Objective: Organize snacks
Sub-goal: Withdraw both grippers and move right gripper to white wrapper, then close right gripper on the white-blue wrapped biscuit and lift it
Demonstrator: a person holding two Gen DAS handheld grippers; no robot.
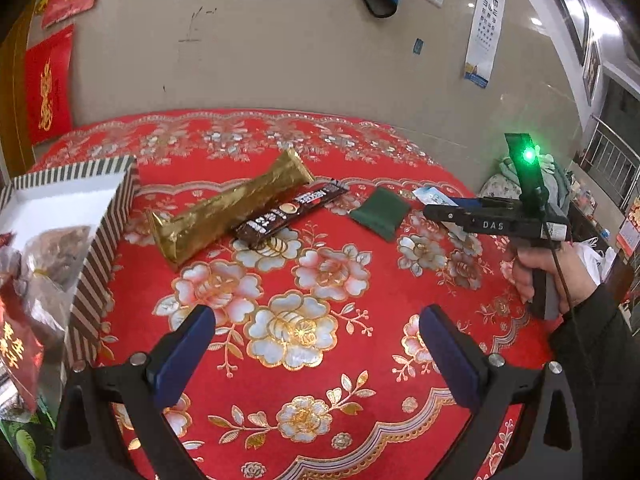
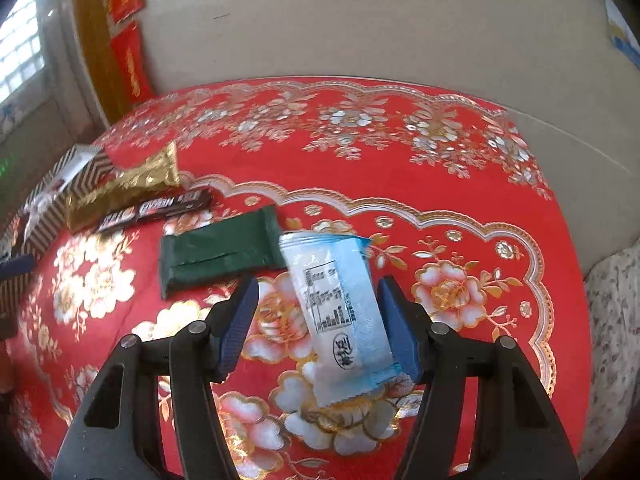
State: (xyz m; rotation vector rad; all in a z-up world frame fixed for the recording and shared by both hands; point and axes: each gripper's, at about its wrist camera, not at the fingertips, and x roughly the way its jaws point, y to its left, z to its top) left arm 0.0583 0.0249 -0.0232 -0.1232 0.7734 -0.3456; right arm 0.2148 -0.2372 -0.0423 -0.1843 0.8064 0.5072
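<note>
A white and blue snack packet (image 2: 340,312) lies on the red floral tablecloth between the pads of my right gripper (image 2: 318,292); the jaws stand open around it, the right pad close to its edge. A green packet (image 2: 218,252) lies just left of it, then a dark brown bar (image 2: 156,208) and a long gold packet (image 2: 124,188). In the left wrist view my left gripper (image 1: 316,320) is open and empty over the cloth. Beyond it lie the gold packet (image 1: 232,208), brown bar (image 1: 292,212) and green packet (image 1: 380,212). The right gripper (image 1: 436,212) shows at right.
A striped box (image 1: 100,240) holding several snacks stands at the left edge of the table (image 1: 360,360); it also shows in the right wrist view (image 2: 52,204). A beige wall rises behind the table. Red bags hang at the far left (image 1: 48,84).
</note>
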